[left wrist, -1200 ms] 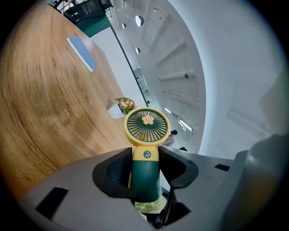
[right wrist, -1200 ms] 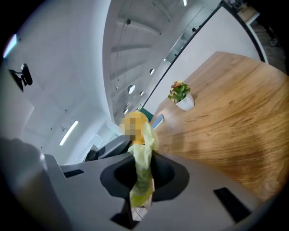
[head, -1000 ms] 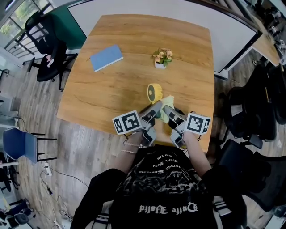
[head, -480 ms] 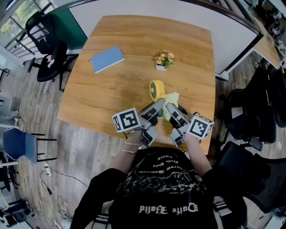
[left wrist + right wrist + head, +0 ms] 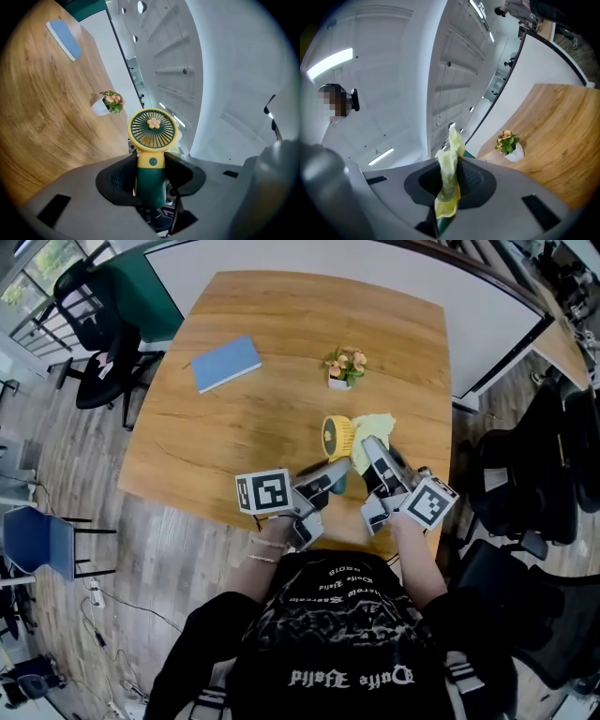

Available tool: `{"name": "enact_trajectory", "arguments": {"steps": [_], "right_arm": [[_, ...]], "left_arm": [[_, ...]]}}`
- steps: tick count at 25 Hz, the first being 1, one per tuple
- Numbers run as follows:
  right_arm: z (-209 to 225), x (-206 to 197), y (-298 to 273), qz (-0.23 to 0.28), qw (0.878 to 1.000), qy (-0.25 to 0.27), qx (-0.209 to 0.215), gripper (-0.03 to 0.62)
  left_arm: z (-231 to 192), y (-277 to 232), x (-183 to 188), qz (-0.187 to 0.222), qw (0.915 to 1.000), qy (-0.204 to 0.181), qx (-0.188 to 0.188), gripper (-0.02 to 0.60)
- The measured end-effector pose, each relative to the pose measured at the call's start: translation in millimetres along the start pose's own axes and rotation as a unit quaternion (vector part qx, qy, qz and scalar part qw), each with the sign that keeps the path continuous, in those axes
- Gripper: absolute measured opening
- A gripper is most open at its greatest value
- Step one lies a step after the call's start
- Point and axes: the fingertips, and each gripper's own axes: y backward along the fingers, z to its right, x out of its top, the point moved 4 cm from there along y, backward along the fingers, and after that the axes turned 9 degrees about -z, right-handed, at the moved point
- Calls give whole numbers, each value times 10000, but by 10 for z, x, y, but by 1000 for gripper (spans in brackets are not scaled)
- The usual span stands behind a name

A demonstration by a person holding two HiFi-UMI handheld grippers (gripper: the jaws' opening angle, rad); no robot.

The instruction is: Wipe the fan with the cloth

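Our left gripper point(image 5: 151, 164) is clamping the seemingly light, rigid fan point(image 5: 152, 129) by its handle point(image 5: 150, 190), lower centre; our right gripper point(image 5: 450, 174) is pinching the soft, limp cloth point(image 5: 447, 192).

Office: wooden table point(image 5: 244, 427), black swivel chairs point(image 5: 108, 371), blue notebook point(image 5: 225, 363), potted plant point(image 5: 343, 365).

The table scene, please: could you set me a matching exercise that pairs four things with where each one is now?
1. fan
2. cloth
3. book
4. flower pot

A. lying flat at the far left of the table
B. clamped in the right tool
C. standing upright mid-table
D. clamped in the left tool

Pairs: 1-D, 2-B, 3-A, 4-C
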Motion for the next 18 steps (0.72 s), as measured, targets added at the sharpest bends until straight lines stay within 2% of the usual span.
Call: {"name": "enact_trajectory", "arguments": {"steps": [2,5,7,9,11,13,18], "right_arm": [[-81,68,-16,2,9996,253,87,55],[-44,154,-15,79,9994,344,-49,57],[27,217,10,232,9997,73,-71,57],[62,244,2,244,9994,-249,84,57],[63,224,-19,138,9981,-520,291,57],[27,165,-37,-33,9967,-639,509,55],[-32,-55,-73,-657,9866,-1033,1081,55]], "left_arm": [[-14,-11,-31,-207,9996,-137,163,199],[87,-46,-77,-429,9984,-370,-25,199],[175,-69,-103,-637,9954,-707,-90,199],[263,-81,-133,-899,9891,-1161,-122,199],[393,-67,-161,-1056,9824,-1481,-435,199],[502,-55,-174,-1124,9767,-1672,-738,199],[589,-18,-127,-1084,9730,-1793,-970,199]]}}
